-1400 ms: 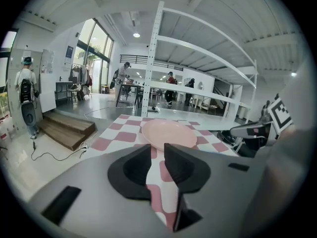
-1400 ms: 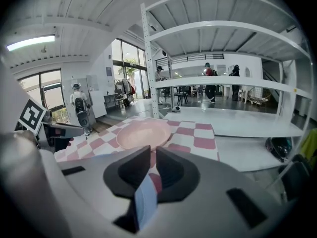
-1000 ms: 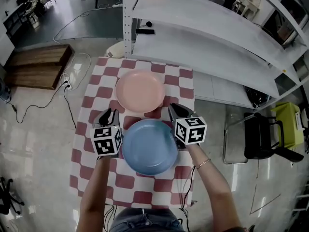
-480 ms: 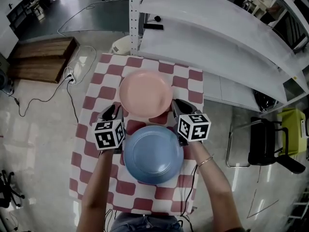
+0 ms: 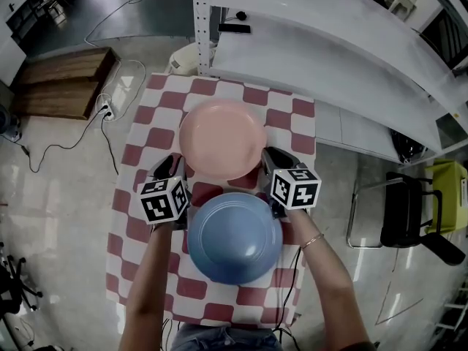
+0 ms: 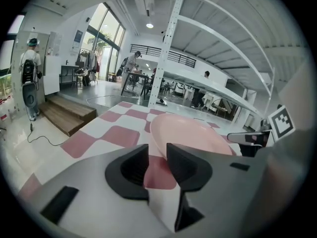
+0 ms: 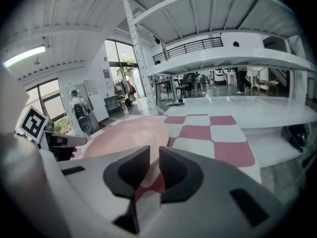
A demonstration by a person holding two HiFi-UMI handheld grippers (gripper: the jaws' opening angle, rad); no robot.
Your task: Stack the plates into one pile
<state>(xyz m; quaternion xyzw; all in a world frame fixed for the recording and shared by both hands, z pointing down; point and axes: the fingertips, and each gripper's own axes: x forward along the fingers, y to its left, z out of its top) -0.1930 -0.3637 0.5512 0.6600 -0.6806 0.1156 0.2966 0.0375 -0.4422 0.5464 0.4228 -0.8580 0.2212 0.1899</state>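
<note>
A pink plate [image 5: 223,139] lies in the middle of the checkered tablecloth [image 5: 146,134]. A blue plate [image 5: 235,236] lies nearer to me, between my forearms. My left gripper [image 5: 170,165] points at the pink plate's near left rim; its jaws are opening and nothing is between them. In the left gripper view the pink plate [image 6: 193,135] sits just ahead of the left gripper [image 6: 157,152]. My right gripper [image 5: 269,158] stands at the plate's near right rim, its jaws opening from a narrow gap. In the right gripper view the pink plate [image 7: 126,135] lies ahead of the empty right gripper [image 7: 154,157].
A white shelf rack [image 5: 329,42] rises behind the table, its post at the far edge. A black chair [image 5: 402,214] stands on the floor to the right. A wooden platform [image 5: 62,79] and loose cables lie on the floor to the left.
Both grippers have moved forward from the blue plate's sides toward the pink plate's near rim. The blue plate now lies behind their marker cubes.
</note>
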